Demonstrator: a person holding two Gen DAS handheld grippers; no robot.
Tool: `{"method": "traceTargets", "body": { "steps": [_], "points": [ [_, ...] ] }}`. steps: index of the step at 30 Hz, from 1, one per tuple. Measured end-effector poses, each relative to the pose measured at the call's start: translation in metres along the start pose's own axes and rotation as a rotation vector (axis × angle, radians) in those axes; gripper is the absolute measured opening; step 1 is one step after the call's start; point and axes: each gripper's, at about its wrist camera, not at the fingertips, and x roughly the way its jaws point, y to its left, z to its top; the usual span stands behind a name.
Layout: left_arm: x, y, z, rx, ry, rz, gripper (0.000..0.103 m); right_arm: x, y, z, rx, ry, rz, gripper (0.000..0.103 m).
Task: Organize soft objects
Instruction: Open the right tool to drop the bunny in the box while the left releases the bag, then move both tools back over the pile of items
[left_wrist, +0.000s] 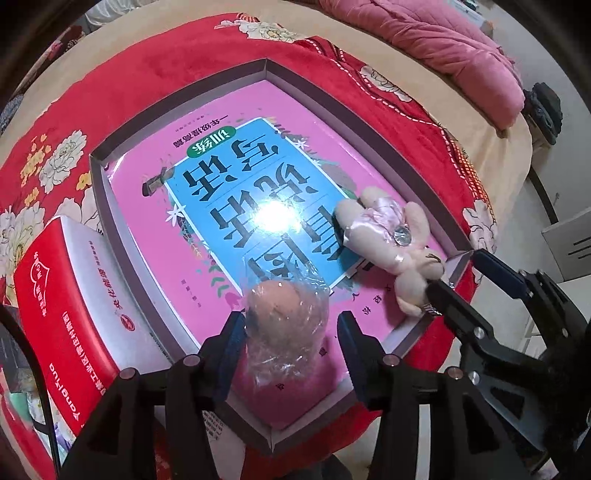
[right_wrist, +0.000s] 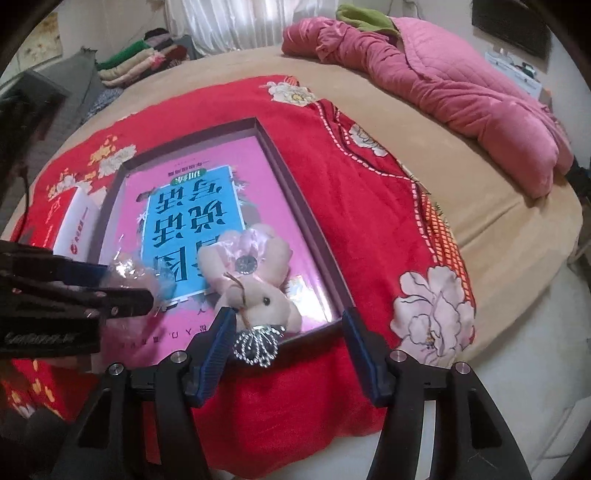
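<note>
A pale plush bunny (left_wrist: 384, 221) (right_wrist: 258, 295) in a pink satin dress, with a beaded charm, lies in a shallow box (left_wrist: 266, 64) (right_wrist: 255, 122), on a pink book (left_wrist: 221, 155). A small brownish soft toy in clear wrap (left_wrist: 288, 325) (right_wrist: 133, 271) rests on the book near the box's front rim. My left gripper (left_wrist: 290, 328) (right_wrist: 122, 286) straddles the wrapped toy, open, with a gap at one pad. My right gripper (right_wrist: 288, 328) (left_wrist: 465, 277) stands open around the bunny's head at the box corner, its left finger against the charm.
A red and white carton (left_wrist: 66, 295) (right_wrist: 74, 218) lies beside the box's left wall. Everything sits on a red floral blanket (left_wrist: 184, 55) over a tan bed. A pink quilt (right_wrist: 461, 85) is heaped at the far right, and folded clothes (right_wrist: 140, 62) are stacked beyond the bed.
</note>
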Motion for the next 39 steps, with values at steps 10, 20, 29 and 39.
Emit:
{"method": "traceTargets", "body": {
  "steps": [10,20,29,39],
  "points": [
    [-0.029,0.008,-0.009,-0.025,-0.081,-0.006,0.059,-0.021,-0.007,-0.001,0.034,-0.034,-0.002,0.063],
    [-0.068,0.002,-0.025,-0.005,-0.166,-0.059,0.061,-0.052,-0.004,0.001,0.071,-0.095,-0.014,0.075],
    [-0.107,0.019,-0.039,-0.037,-0.253,-0.083,0.062,-0.09,0.01,0.006,0.07,-0.171,-0.015,0.075],
    [-0.158,0.054,-0.073,-0.099,-0.38,-0.032,0.064,-0.125,0.047,0.014,0.037,-0.254,-0.003,0.076]
  ]
}}
